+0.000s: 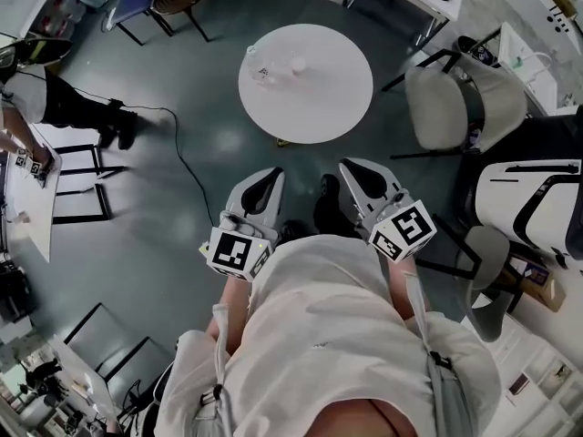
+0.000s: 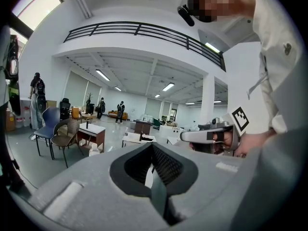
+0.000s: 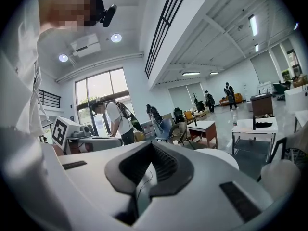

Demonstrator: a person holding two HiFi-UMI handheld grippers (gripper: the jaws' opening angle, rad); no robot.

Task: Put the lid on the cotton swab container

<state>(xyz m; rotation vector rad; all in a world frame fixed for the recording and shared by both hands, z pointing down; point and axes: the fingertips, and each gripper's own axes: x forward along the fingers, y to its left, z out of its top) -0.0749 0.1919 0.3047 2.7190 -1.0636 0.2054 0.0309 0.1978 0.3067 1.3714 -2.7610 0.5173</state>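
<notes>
On the round white table (image 1: 319,98) ahead of me, in the head view, stand two small items: a clear container (image 1: 260,71) near its left edge and a small pale round piece (image 1: 298,63) beside it, too small to tell apart in detail. Both grippers are held close to my body, well short of the table. The left gripper (image 1: 270,177) points forward with its jaws together and nothing between them. The right gripper (image 1: 352,167) is likewise shut and empty. In the gripper views the left gripper (image 2: 153,147) and the right gripper (image 3: 153,146) aim out across the room.
A grey chair (image 1: 460,106) stands right of the table, another chair (image 1: 487,271) near my right side. A black cable (image 1: 187,167) runs over the floor at the left. A person (image 1: 55,98) stands at a white table (image 1: 27,198) at far left.
</notes>
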